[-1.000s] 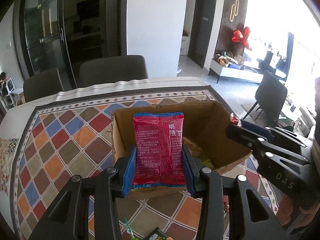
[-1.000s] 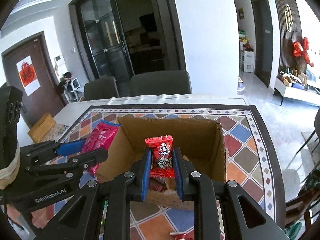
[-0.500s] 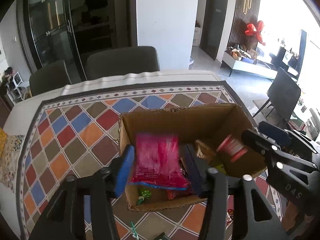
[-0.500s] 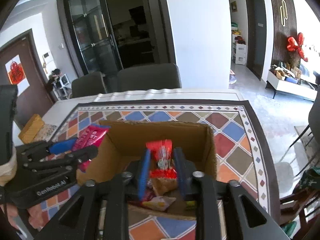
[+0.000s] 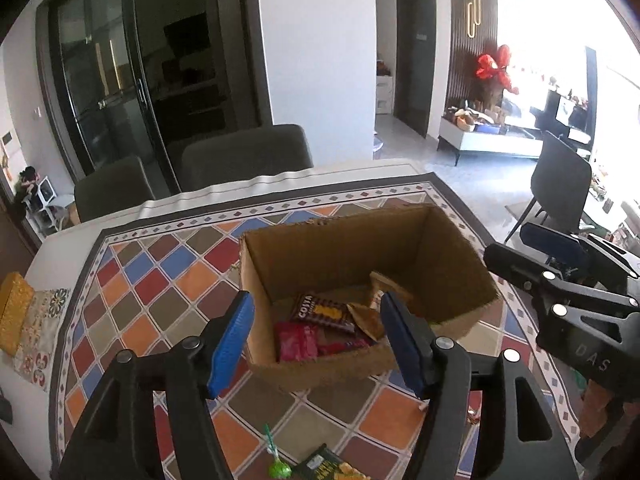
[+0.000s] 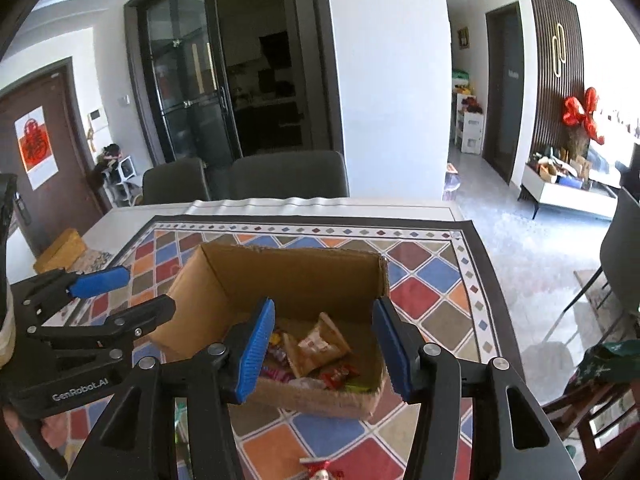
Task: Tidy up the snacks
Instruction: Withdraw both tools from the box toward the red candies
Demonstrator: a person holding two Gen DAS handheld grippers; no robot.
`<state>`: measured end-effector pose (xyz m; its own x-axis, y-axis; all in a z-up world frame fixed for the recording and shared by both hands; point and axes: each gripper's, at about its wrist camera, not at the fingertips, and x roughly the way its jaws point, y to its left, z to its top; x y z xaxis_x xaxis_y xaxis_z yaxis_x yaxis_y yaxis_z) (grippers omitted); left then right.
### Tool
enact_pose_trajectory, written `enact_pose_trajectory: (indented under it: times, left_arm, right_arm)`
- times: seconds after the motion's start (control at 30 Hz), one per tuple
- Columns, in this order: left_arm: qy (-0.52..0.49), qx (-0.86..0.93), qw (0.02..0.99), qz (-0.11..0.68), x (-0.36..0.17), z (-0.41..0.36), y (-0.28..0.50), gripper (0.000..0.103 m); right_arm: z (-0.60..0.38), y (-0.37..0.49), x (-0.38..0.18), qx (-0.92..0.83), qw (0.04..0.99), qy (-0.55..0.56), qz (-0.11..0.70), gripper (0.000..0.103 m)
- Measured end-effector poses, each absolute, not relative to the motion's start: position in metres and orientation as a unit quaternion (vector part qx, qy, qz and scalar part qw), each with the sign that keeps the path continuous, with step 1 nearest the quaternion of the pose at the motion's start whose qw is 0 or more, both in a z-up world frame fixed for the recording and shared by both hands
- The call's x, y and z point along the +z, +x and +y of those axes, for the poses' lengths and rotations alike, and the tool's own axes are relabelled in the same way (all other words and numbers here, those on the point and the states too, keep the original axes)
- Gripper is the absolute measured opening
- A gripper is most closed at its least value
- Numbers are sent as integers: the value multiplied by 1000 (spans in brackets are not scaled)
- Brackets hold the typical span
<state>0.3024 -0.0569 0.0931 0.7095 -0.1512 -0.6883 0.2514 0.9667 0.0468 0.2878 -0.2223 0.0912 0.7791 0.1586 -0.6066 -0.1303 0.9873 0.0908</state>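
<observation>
both drops done | left gripper (image 5: pixel 316 340) and right gripper (image 6: pixel 322 346) opening, empty now | pink packet (image 5: pixel 298 340) and red candy (image 6: pixel 338 374) landed in cardboard box (image 5: pixel 340 240) | more snacks waiting on table (image 5: pixel 168 312)

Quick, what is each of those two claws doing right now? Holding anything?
Left gripper: jaws opening, nothing between them; it hangs over the box.
Right gripper: jaws opening, nothing held, also over the box.
</observation>
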Motion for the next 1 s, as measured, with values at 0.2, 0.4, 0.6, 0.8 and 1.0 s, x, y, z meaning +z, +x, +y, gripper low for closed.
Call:
enact_pose_trajectory:
  times: [0.2,0.4,0.6,0.8,1.0]
  left_arm:
    - [75,-130,921,358,89,-69,274,66]
    - [73,-151,915,367,72,-81,254,66]
    - [71,-166,906,382,48,-89,239,66]
    - [73,-174,894,406,21,-94,228,66]
    - [81,-174,886,421,3,-98,225,66]
  right_arm:
    - [-225,260,92,84,947,11,311,56]
    - [-237,231,84,72,951,3,301,56]
    - [-241,208,65,74,946,-6,314,56]
    - [-248,195,42,66,941,-2,333,56]
    - [-252,189,13,70,929,11,362,56]
